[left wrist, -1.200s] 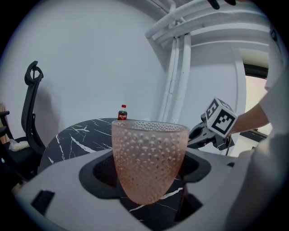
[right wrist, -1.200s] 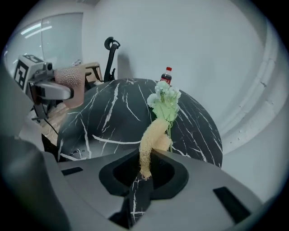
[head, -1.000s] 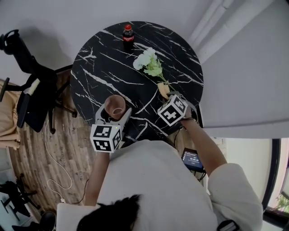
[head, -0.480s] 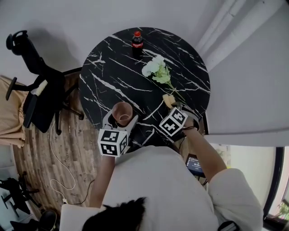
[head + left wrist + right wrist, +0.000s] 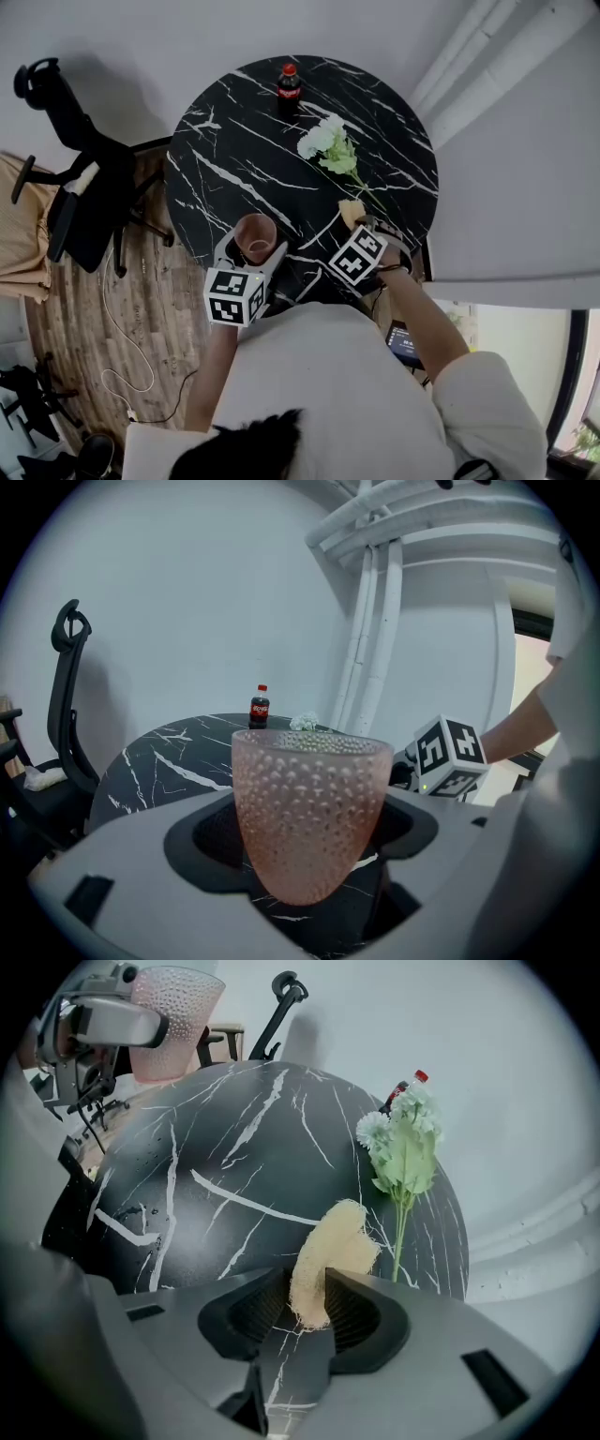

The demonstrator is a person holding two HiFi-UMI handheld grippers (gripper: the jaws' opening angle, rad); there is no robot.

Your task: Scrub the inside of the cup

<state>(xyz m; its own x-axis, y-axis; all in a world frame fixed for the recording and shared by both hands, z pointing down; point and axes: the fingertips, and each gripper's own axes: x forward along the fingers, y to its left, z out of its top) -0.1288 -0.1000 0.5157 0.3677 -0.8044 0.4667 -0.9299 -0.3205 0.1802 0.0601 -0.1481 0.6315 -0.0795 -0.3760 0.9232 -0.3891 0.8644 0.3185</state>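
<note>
A pink dimpled glass cup [image 5: 255, 234] stands upright at the near left of the round black marble table [image 5: 244, 141]. My left gripper [image 5: 251, 247] is shut on the cup [image 5: 309, 808], with a jaw on each side of its lower half. At the near right a pale loofah scrubber [image 5: 351, 212] lies on the table. My right gripper [image 5: 362, 227] is at its near end. In the right gripper view the loofah [image 5: 328, 1260] stands between the jaws of the right gripper [image 5: 305, 1312]. They are opening, and a thin gap shows beside the left pad.
A white-and-green flower bunch [image 5: 328, 145] lies past the loofah, its stem running toward it. A small cola bottle [image 5: 289, 80] stands at the far edge. A black office chair [image 5: 75, 187] is left of the table; a phone [image 5: 405, 342] shows below its right edge.
The head view has shifted a little, so the whole table sits lower and more to the right. Both grippers keep their places relative to the cup and the loofah.
</note>
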